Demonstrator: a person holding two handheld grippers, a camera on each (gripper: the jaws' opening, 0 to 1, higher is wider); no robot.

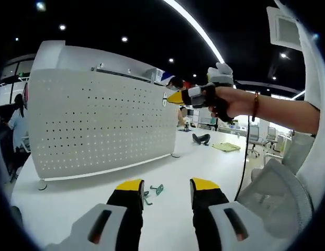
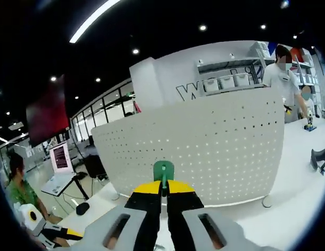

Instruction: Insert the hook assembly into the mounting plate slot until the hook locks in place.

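Right tongs (image 2: 163, 189): pinched on the green hook (image 2: 164, 171), which stands just past the tips.
Hook axis: along the tongs, head toward the perforated mounting plate (image 2: 204, 151) ahead.
Left tongs (image 1: 166, 187): wide, nothing held; spare hooks (image 1: 152, 192) lie between them on the tabletop (image 1: 204, 162).
Risk: the thin shank may twist in the pinch, likely missing the slot.

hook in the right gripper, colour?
Green; the hook shows best in the right gripper view, pinched between the jaws.
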